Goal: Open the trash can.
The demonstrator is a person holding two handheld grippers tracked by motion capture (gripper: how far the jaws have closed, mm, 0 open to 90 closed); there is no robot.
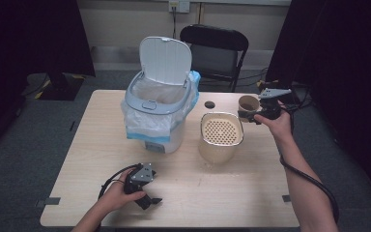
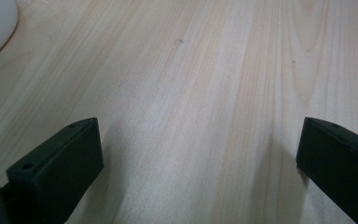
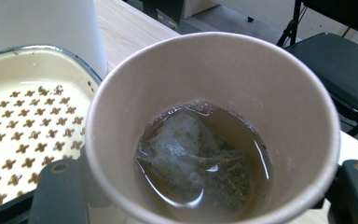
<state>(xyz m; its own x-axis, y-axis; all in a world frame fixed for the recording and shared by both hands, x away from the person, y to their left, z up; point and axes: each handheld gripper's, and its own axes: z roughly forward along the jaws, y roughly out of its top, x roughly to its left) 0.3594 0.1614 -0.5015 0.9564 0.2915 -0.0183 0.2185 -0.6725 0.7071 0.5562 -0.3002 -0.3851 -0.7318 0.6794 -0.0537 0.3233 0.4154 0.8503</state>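
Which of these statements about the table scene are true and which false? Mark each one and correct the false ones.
1. The right gripper holds a paper cup with a tea bag in liquid. True.
2. The bin lid is closed. False: it stands open.
3. The left gripper grips a spoon. False: its jaws stand open over bare table.
4. A cream strainer basket sits to the right of the bin in the high view. True.

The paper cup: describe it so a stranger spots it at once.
Start at the white lidded bin mid-table, then go right past the cream strainer tub. The paper cup sits in the right gripper beyond it. It alone holds brown tea with a soaked teabag.
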